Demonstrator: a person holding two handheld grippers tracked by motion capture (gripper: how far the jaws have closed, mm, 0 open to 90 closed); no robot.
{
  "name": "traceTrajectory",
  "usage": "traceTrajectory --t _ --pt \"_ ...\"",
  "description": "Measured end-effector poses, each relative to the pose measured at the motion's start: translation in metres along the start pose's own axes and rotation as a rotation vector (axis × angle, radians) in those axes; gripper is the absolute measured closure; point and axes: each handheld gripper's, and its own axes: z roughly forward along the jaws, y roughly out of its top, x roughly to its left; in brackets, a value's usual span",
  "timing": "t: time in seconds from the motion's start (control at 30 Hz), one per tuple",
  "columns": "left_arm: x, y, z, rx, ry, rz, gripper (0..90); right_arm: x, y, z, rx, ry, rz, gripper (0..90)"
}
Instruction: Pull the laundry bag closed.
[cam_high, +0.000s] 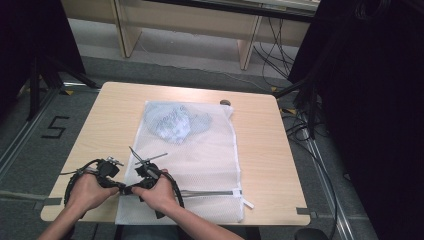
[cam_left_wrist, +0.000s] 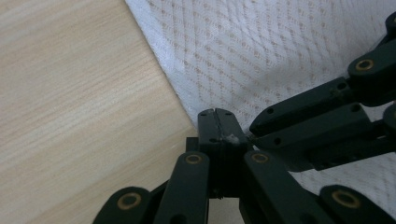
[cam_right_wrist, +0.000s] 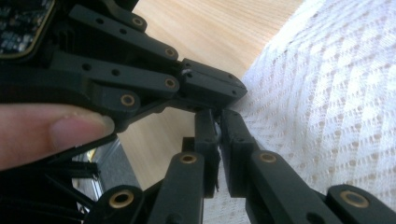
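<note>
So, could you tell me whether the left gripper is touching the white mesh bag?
Touching: in the left gripper view, the left gripper is shut on the edge of the mesh bag.

Table: a light wood table (cam_high: 260, 150) with round corners stood in the middle of the room.
Floor: the floor (cam_high: 30, 150) was grey carpet, with a metal rail along each side of the table.
Floor mark: a black number 5 (cam_high: 55, 127) was marked on the floor left of the table.
Far furniture: a pale wood bench (cam_high: 200, 25) stood behind the table, with two flat legs.
Cables: black cables (cam_high: 272, 47) hung down and lay near the bench's right leg.
Sides: dark black curtains (cam_high: 370, 100) hung on the right, and it was dark on the left too.
Stand: black stand legs (cam_high: 45, 75) stood at the far left.
Light: the room was bright and even over the table.
</note>
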Motion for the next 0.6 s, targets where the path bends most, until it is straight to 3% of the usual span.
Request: traceTrajectory --t 0.37,0.4,0.6 --pt "-0.0035 0.0008 0.0003 0.009 0.017 0.014 90.0 -0.0019 -0.0037 -0.0027 -0.026 -0.027 0.016 87.0" --pt "-0.0037 0.0002 0.0002 0.005 0.018 0.012 90.0 -0.0002 -0.0045 -0.0034 -0.016 -0.027 0.05 87.0" --pt "-0.0042 0.0004 0.0007 0.006 0.02 0.029 90.0 -0.0019 -0.0053 -0.0039 -0.025 -0.033 0.043 87.0"
